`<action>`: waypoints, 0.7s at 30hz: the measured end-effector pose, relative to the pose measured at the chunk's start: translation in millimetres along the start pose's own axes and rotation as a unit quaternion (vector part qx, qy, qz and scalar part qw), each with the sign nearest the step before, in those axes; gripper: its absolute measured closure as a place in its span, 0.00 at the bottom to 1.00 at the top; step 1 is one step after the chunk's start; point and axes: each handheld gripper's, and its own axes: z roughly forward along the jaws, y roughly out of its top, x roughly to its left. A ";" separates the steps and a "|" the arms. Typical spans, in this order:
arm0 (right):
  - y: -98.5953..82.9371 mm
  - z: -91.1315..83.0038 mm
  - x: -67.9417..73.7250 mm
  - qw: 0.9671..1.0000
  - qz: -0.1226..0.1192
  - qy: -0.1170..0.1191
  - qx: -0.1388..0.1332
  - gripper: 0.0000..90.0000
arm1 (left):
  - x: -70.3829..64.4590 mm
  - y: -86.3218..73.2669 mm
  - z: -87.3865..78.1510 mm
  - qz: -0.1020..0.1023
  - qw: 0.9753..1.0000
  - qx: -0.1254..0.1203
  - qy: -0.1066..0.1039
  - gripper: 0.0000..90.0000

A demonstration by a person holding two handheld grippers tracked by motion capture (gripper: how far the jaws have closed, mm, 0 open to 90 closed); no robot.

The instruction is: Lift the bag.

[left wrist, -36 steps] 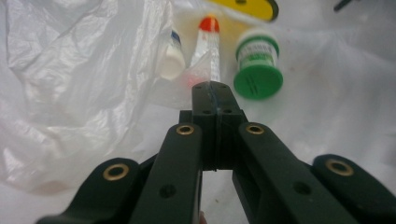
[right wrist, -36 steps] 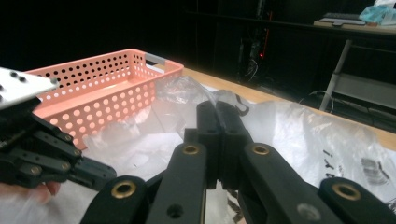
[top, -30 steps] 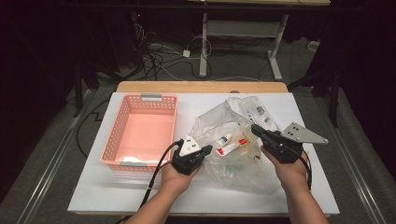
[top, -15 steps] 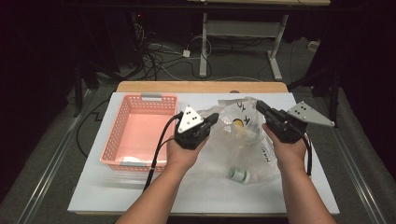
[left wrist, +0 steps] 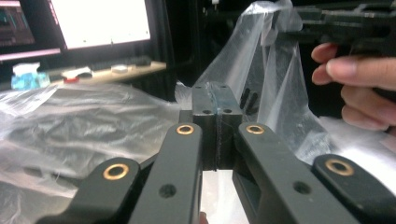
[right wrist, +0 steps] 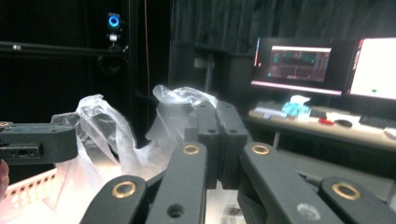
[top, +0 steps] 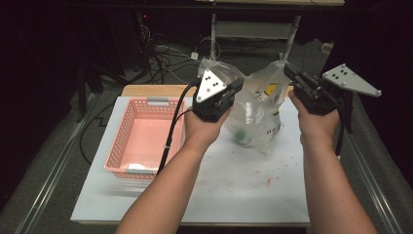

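Both grippers clamped on the clear plastic bag [top: 255,114]: left gripper [top: 233,90] pinching one top corner, right gripper [top: 288,72] the other. Hanging upright between them above the table's [top: 234,180] far edge, pink basket [top: 141,141] leftward, nearer the left gripper.

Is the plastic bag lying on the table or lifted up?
Lifted. Both tongs, left and right, are shut on the top edge of the plastic bag, and it hangs between them above the table.
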 end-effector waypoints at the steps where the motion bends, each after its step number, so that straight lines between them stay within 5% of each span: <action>1: 5.3 -1.4 -1.5 1.000 0.001 -0.004 -0.008 1.00 | -0.7 5.4 0.5 0.002 1.000 -0.004 -0.002 0.99; 3: 10.6 -3.6 -3.5 1.000 0.002 -0.007 -0.016 1.00 | -2.0 13.2 0.6 0.010 1.000 -0.020 0.001 0.99; 7: 7.7 -6.4 -9.9 1.000 0.001 -0.013 -0.014 1.00 | -3.5 10.2 4.8 0.011 1.000 -0.009 -0.005 0.99; 19: -42.8 4.8 -31.9 0.997 0.024 -0.039 0.059 1.00 | 8.4 -15.3 12.3 -0.013 0.999 0.032 -0.009 0.97; 21: -49.1 7.9 -35.3 0.996 0.021 -0.042 0.070 1.00 | 9.6 -16.6 7.6 -0.017 0.999 0.033 -0.013 0.86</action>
